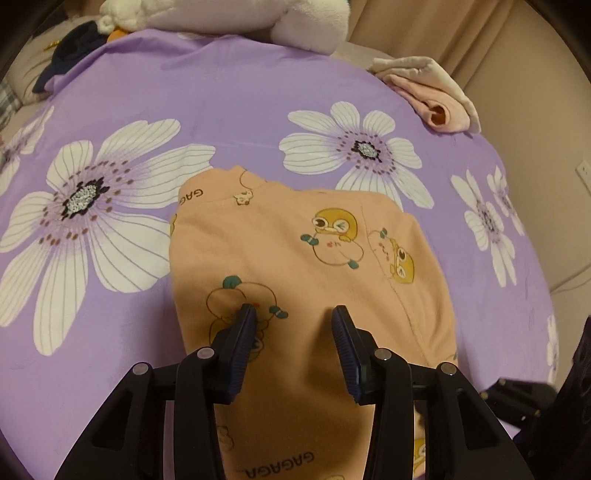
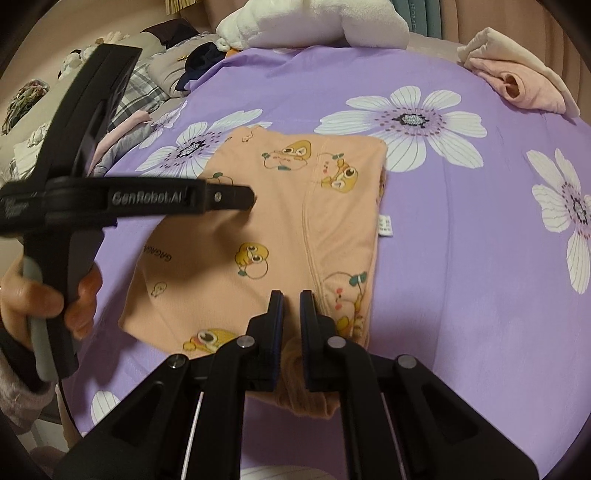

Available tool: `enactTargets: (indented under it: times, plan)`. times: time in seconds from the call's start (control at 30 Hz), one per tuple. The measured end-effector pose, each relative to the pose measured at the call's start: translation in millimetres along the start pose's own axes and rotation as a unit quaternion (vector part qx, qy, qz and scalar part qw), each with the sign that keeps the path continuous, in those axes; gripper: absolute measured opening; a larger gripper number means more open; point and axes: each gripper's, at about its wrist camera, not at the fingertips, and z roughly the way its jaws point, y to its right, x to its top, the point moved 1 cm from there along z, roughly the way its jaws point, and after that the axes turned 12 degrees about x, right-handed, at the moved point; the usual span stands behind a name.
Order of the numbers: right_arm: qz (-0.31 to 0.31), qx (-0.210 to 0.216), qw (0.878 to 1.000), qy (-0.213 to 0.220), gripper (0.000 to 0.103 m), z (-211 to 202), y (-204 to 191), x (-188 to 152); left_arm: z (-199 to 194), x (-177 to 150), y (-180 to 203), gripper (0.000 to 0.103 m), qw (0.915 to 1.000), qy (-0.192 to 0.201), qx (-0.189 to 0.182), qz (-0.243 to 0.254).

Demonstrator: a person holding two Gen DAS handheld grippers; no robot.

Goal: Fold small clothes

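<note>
In the left wrist view the left gripper's point(image 1: 294, 312) jaws stand partly apart over the garment point(image 1: 295, 258), nothing pinched between them; whether the tips touch the cloth I cannot tell. The garment, peach with cartoon chicks, lies folded flat on the purple flowered sheet point(image 1: 229, 110). Only here the "GAGAGA" lettering reads at both the far collar edge and the near edge. A pink folded cloth point(image 1: 432, 99) sits at the sheet's far right edge, a white plush toy point(image 1: 229, 18) at the far side.

In the right wrist view the right gripper's point(image 2: 291, 295) jaws are nearly closed, a narrow slit between them, over the garment's near edge; I cannot tell if they grip cloth. This view alone shows the left gripper from the side, held by a hand point(image 2: 44, 295) with a fuzzy sleeve, its tip over the garment's left part. It also shows a white label point(image 2: 385, 226) at the garment's right edge and heaped clothes point(image 2: 147, 85) left of the sheet.
</note>
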Motion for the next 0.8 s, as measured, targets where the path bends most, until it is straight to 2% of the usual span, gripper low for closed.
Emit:
enactTargets:
  times: [0.2,0.43,0.63,0.8]
  plan:
    - [0.033,0.027,0.999,0.006,0.01,-10.9,5.5,-4.6,-20.3,-6.1,-10.1,0.044,0.9995,0.006,-0.022,-0.02]
    - [0.046,0.039,0.996,0.058,0.014,-28.6,5.6,13.4,-45.6,-30.2,-13.2,0.044,0.9992,0.023,-0.031,-0.001]
    - [0.059,0.033,0.995,0.067,0.014,-18.1,10.9,32.3,-54.4,-50.4,-6.7,0.044,0.9989,0.027,-0.028,0.025]
    - [0.101,-0.003,0.994,0.044,0.01,1.9,31.6,40.1,-45.6,-58.7,-4.2,0.044,0.9992,0.014,-0.017,0.033]
